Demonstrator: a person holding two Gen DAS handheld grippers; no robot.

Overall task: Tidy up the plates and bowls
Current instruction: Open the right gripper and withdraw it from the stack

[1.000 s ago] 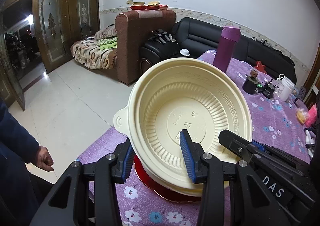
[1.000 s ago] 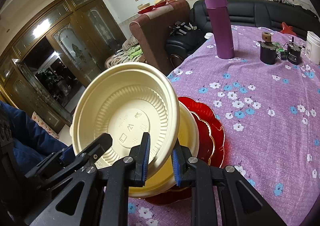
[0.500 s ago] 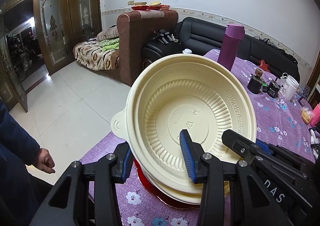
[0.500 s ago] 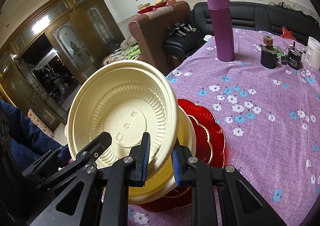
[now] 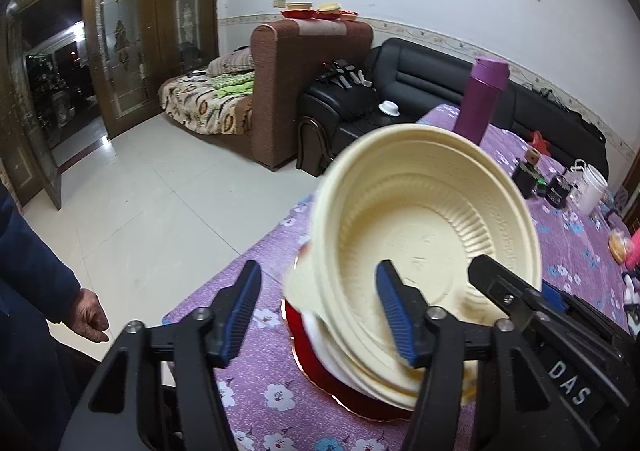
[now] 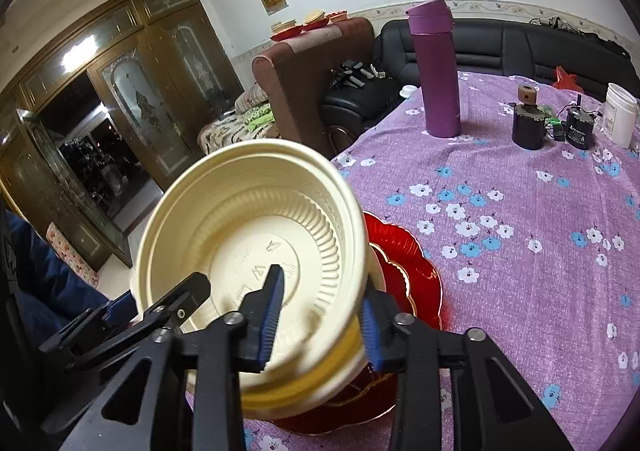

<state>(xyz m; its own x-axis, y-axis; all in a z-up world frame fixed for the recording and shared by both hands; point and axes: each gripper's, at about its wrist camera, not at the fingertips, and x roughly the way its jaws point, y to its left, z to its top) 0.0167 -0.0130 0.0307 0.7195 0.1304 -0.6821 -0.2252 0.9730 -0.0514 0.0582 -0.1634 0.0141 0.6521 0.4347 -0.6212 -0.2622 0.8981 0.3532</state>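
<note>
Your cream bowl (image 6: pixel 256 243) is ribbed inside with a flat stamped base, tilted steeply and blurred at its near edge. It leans on a second cream bowl (image 5: pixel 360 355) nested on the red plates (image 6: pixel 404 263). Your right gripper (image 6: pixel 320 315) is spread, its fingers (image 6: pixel 272 311) straddling the bowl's rim without pressing it. Your left gripper (image 5: pixel 318 311) is wide open too, one finger inside the bowl, the other clear beside it. The purple table (image 6: pixel 520 231) stretches ahead; a flask (image 6: pixel 436 71) stands far ahead.

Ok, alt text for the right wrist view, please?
A tilted cream bowl fills the foreground, its rim between the right gripper's fingers, above red plates on a purple floral tablecloth; a purple flask stands behind.
</note>
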